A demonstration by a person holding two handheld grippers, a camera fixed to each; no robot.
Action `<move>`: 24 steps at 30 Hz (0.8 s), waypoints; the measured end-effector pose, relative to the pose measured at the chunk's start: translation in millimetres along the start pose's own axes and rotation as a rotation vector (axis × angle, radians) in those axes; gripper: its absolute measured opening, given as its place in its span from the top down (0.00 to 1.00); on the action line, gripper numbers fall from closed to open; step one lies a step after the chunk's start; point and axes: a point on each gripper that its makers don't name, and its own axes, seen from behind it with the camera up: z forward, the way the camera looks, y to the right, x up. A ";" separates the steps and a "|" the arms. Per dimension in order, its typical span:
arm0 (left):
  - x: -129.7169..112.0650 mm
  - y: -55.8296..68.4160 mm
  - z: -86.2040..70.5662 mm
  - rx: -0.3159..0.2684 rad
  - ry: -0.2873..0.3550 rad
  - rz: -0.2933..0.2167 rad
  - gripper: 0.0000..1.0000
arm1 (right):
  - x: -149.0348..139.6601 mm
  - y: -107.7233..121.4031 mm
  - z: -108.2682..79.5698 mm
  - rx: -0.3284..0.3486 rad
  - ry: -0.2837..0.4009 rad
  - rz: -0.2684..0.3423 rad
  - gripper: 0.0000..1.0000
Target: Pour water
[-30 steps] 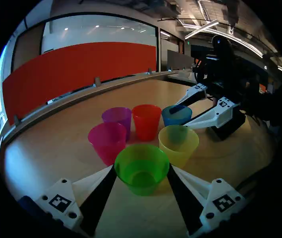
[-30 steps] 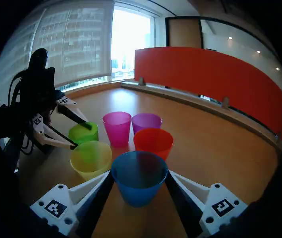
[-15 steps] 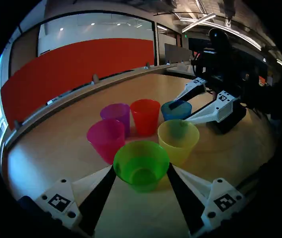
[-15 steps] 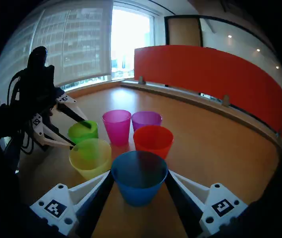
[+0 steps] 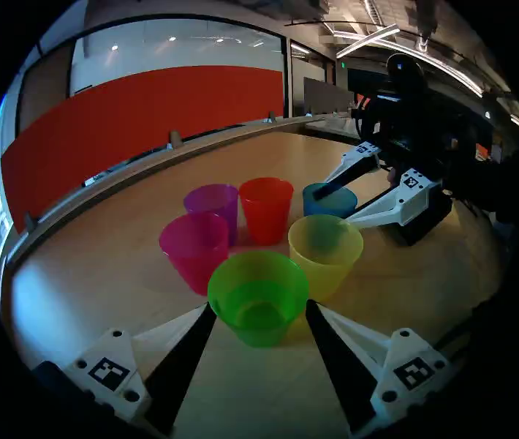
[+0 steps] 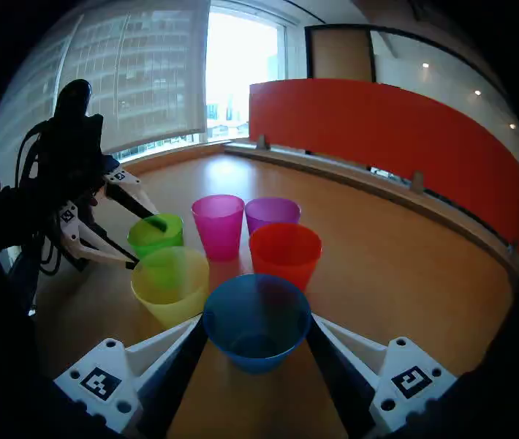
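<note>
Left gripper (image 5: 259, 309), right gripper (image 6: 256, 322), both clamped

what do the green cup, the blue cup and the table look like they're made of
Green cup and blue cup: likely thin translucent plastic, smooth and slightly glossy; their far walls and bases show through. Table: wood or wood-look laminate, satin finish; warm brown surface with soft window glare, which of the two is unclear.

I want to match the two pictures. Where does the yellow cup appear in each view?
Left gripper view: the yellow cup stands right of centre, just behind and to the right of the green cup.
Right gripper view: it stands left of centre, just behind and to the left of the blue cup.
Shared landmark: the red cup, its neighbour in the cluster.
</note>
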 end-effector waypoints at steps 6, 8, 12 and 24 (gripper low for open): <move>0.0 0.5 -3.9 0.002 -0.003 -0.001 0.10 | -2.5 -1.1 -1.6 0.000 -0.007 -0.004 0.01; -0.2 0.6 -5.6 0.002 -0.004 -0.004 0.10 | -3.4 -1.3 -2.5 0.000 -0.010 -0.003 0.00; -1.6 0.2 -7.3 0.005 -0.006 -0.008 0.10 | -4.6 -0.9 -5.0 -0.005 -0.009 -0.003 0.01; -4.5 -2.5 -14.0 0.022 -0.006 -0.011 0.10 | -10.5 1.2 -14.5 -0.026 -0.011 0.002 0.00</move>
